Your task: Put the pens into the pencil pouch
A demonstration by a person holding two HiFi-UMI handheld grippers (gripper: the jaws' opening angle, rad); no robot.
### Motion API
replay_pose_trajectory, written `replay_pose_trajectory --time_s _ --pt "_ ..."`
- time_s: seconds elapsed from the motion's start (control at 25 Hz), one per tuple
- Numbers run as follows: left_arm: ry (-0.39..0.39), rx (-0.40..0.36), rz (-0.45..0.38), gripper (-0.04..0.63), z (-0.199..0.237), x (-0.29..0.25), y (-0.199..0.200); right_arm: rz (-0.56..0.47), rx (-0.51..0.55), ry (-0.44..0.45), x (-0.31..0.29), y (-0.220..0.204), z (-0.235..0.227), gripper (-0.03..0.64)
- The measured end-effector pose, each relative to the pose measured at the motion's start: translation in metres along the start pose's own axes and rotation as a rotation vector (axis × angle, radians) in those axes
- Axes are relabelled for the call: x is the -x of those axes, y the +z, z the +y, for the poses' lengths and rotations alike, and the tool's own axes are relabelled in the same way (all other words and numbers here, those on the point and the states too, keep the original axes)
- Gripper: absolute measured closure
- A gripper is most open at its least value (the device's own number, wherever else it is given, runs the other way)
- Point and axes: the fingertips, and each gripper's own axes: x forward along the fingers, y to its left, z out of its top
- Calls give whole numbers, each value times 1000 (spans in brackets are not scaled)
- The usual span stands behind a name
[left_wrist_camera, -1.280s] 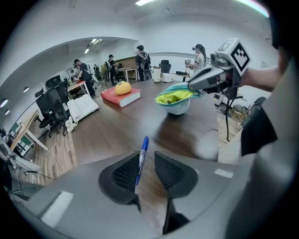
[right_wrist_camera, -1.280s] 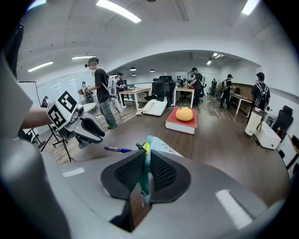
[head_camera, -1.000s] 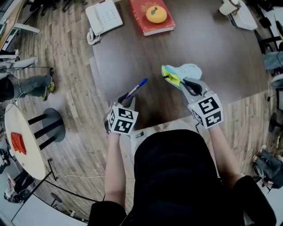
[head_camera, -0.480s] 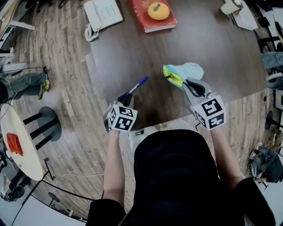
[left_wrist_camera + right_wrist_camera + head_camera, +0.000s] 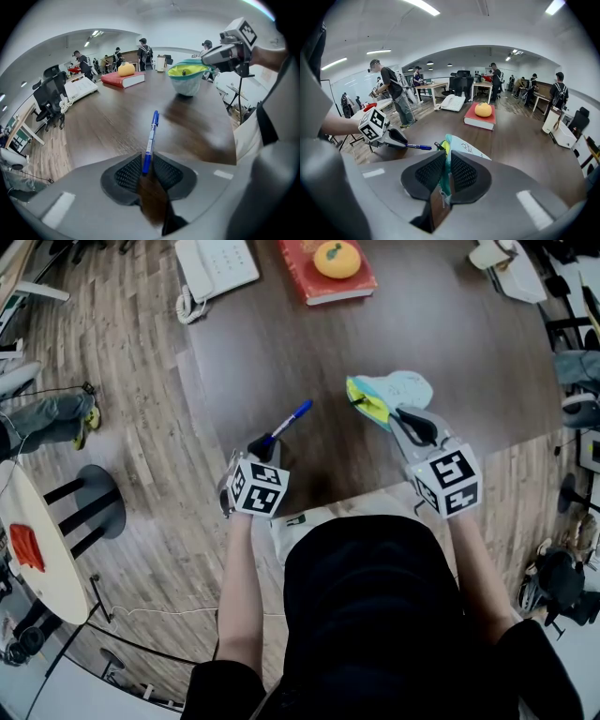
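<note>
A blue pen [image 5: 291, 418] lies on the dark table [image 5: 281, 343], pointing away from me to the upper right. My left gripper [image 5: 262, 444] has come down over its near end; its jaws have just been closing and the pads now sit against the pen [image 5: 151, 136] on both sides. My right gripper [image 5: 412, 423] is shut on the near edge of the pale blue pouch [image 5: 389, 395] with a yellow-green lining, holding it up off the table. In the right gripper view the pouch fabric [image 5: 461, 147] passes between the pads.
A red book [image 5: 323, 282] with an orange [image 5: 337, 257] on it and a white desk phone [image 5: 216, 268] sit at the table's far side. A white object [image 5: 506, 263] is at the far right corner. A round white side table [image 5: 37, 549] and a dark stool [image 5: 94, 502] stand on the floor to the left.
The left gripper has sunk down onto the pen's near end and its jaws have narrowed around it. The pen, the pouch and the right gripper have stayed in place.
</note>
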Motion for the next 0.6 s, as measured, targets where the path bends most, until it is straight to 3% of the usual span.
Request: replay_pose_trajectory --time_s 0.6 --pt "-16 10 -20 552 -4 -2 0 11 4 13 0 -2 1 572"
